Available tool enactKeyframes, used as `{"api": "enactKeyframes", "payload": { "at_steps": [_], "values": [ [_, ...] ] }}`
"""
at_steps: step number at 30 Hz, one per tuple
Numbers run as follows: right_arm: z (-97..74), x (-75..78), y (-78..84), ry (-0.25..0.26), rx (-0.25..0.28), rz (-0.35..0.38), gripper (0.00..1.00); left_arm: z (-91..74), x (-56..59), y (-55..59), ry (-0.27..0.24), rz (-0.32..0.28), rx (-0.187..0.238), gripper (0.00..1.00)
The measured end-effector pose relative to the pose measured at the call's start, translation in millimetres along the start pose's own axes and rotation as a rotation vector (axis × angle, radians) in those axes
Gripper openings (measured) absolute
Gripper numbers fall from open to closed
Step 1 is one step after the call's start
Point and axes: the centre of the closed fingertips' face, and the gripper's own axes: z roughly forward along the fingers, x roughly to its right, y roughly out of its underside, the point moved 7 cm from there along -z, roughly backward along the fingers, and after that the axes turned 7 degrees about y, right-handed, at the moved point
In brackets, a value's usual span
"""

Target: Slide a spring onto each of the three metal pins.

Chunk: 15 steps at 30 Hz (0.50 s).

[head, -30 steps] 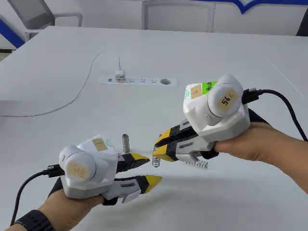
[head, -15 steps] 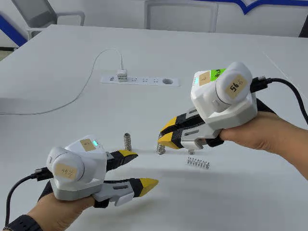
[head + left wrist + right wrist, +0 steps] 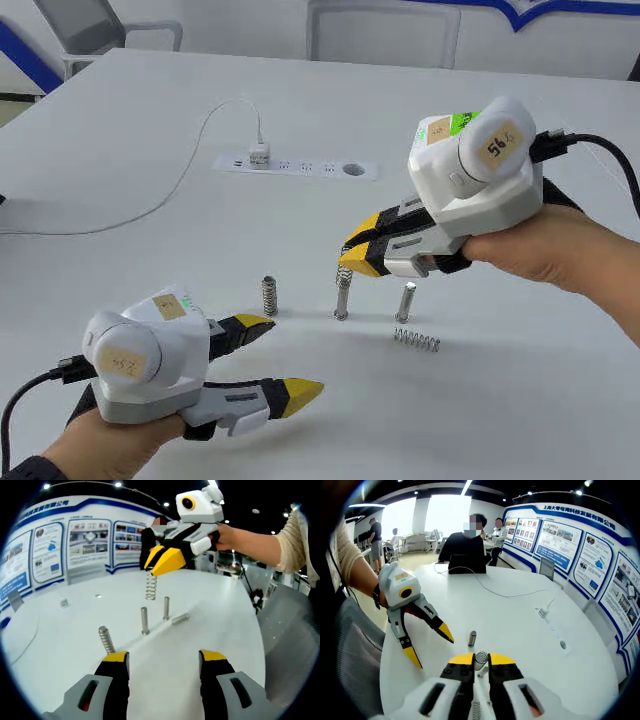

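Nearest the person, the left gripper [image 3: 285, 357] hangs low over the white table [image 3: 520, 400] with its jaws spread wide and nothing between them; its own view shows the two yellow tips [image 3: 165, 656] well apart and pointing at the pins. A second ago its tips almost met those of the other gripper, and now it sits back from the pins. Just beyond it a loose spring [image 3: 416, 340] lies on its side on the table, near the right pin [image 3: 405, 301], which stands bare. The middle pin [image 3: 342, 300] is upright between that one and the left pin [image 3: 269, 296], which already wears a spring. Above the middle pin the right gripper [image 3: 348, 258] has its jaws pinched on the top of the held spring [image 3: 344, 276], which hangs straight down with its lower end at the pin's tip; I cannot tell whether it has started over the pin. A second ago this gripper held the spring down near the table surface; now it is raised. Farther back lies a power strip [image 3: 300, 166] with a white charger [image 3: 259, 154] plugged in and its cable trailing off to the left
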Motion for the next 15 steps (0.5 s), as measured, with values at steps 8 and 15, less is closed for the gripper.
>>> {"api": "enactKeyframes", "payload": {
  "at_steps": [8,15],
  "values": [
    [9.1,7.9,3.9,0.027,-0.024,0.012,0.11,-2.9,-1.4,3.2,-0.01,-0.014,0.001,0.58],
    [14.9,10.1,8.9,0.027,-0.044,0.025,0.11,-4.6,-1.9,5.8,-0.015,-0.025,-0.004,0.6]
  ]
}}
